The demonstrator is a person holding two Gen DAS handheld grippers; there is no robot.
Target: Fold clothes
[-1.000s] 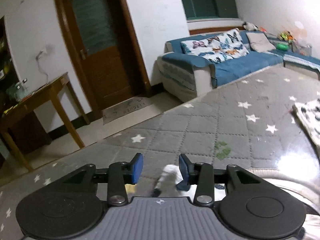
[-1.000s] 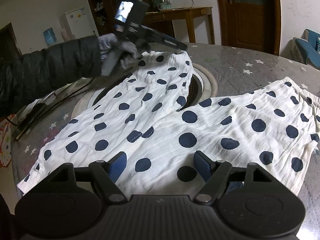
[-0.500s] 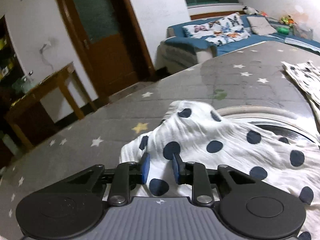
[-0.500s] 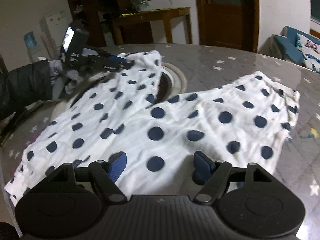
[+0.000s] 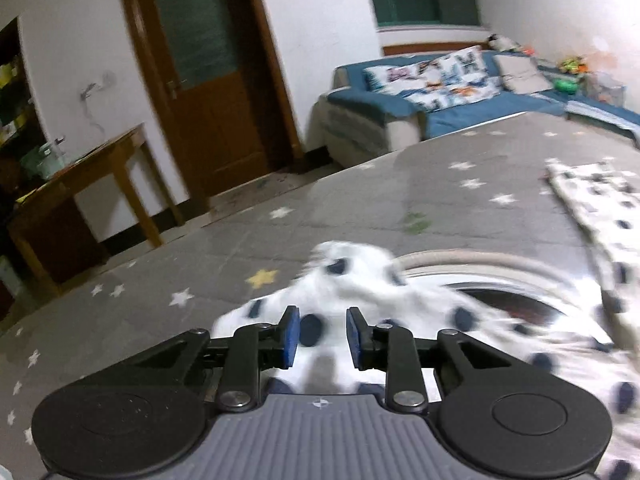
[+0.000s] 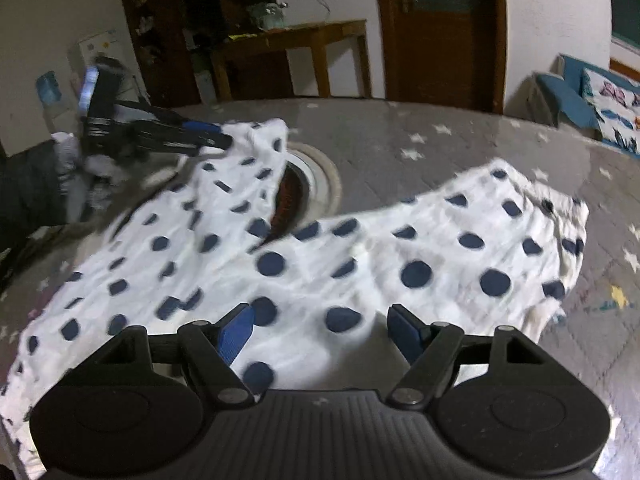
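Trousers point(image 6: 360, 248), white with dark blue dots, lie spread over the grey star-patterned tabletop point(image 6: 400, 136), one pair only, with two legs: one runs toward the far left, the other toward the right, and they join near the right gripper point(image 6: 320, 332). Between the legs, a round recessed ring point(image 6: 324, 176) set in the tabletop shows a dark reddish inside; the left leg drapes over part of its rim, and what else is in it cannot be made out. The right gripper hovers over the near edge of the cloth with its jaws spread wide, blue pads well apart and holding nothing. The left gripper point(image 5: 319, 338) sits at the far end of the left leg; its jaws stand partly open with a clear gap, dotted cloth visible between and below the pads, and whether the pads touch the cloth cannot be told through the blur. In the right wrist view, that left gripper point(image 6: 216, 140) reaches in from the far left, its tip at the leg's hem. A second dotted cloth point(image 5: 592, 200) lies on the far right of the tabletop in the left wrist view. Beyond the tabletop stand one wooden door point(image 5: 208, 80), one wooden side table point(image 5: 100, 160), and one blue sofa point(image 5: 460, 100) with cushions.
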